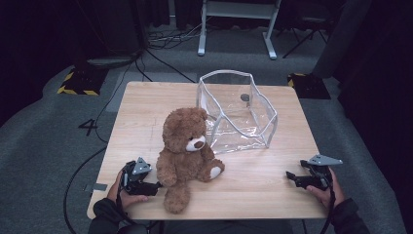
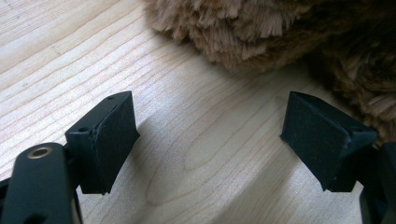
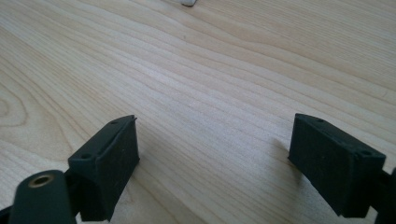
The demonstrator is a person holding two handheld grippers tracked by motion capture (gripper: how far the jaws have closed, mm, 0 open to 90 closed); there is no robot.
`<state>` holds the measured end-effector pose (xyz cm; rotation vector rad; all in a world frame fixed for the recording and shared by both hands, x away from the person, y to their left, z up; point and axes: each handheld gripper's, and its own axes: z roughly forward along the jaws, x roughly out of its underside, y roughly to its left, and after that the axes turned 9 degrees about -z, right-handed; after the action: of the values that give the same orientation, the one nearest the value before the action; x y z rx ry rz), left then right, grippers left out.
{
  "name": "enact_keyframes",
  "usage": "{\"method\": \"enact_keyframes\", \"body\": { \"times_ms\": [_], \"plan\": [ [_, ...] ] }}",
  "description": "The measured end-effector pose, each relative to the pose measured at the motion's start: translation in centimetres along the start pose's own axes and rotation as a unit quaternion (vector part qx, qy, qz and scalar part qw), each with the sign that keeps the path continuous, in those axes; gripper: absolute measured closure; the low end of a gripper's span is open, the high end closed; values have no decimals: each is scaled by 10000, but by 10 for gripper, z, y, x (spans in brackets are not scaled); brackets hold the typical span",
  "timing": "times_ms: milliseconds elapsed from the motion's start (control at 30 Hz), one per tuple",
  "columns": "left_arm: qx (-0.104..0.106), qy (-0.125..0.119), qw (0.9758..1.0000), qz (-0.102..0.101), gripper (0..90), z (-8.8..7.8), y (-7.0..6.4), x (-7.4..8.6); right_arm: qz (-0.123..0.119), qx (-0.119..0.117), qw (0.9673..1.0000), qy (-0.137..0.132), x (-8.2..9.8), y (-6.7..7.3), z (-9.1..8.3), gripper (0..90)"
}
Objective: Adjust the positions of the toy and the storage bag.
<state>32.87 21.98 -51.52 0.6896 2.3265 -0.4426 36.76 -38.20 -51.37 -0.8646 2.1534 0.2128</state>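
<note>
A brown teddy bear (image 1: 187,153) sits upright on the wooden table (image 1: 146,107), legs toward the front edge. Behind it to the right stands a clear plastic bag (image 1: 237,109) with white edging, its mouth up. My left gripper (image 1: 157,185) rests on the table at the bear's left side, jaws wide open, pointing at its leg. In the left gripper view the bear's fur (image 2: 261,32) lies just beyond the open left gripper (image 2: 210,135), with bare wood between the pads. My right gripper (image 1: 290,176) sits open near the front right corner, and bare wood shows between the jaws of the right gripper (image 3: 215,154).
Grey carpet surrounds the table, with black cables (image 1: 160,44) running across it at the back. A white desk frame (image 1: 236,24) stands behind the table, and a black stand with yellow-striped base (image 1: 80,78) is at the back left.
</note>
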Motion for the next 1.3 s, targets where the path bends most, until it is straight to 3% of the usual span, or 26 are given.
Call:
{"method": "enact_keyframes", "body": {
  "times_ms": [567,633,867,1000,1300],
  "plan": [
    [-81,-32,10000,-5,178,-4,-2,1,-19,-10,10000,3,0,0,0,156],
    [-186,-117,9998,18,175,-11,-2,-2,-20,-12,10000,3,0,-1,0,156],
    [-159,-234,9996,63,166,-23,-7,-7,-21,-11,10000,3,0,-1,0,156],
    [-251,-310,9992,86,170,-29,-8,-9,-20,-11,10000,4,0,-1,0,156],
    [-187,-569,9980,177,177,-46,-13,-17,-21,-12,10000,4,0,-1,0,156]
  ]
}}
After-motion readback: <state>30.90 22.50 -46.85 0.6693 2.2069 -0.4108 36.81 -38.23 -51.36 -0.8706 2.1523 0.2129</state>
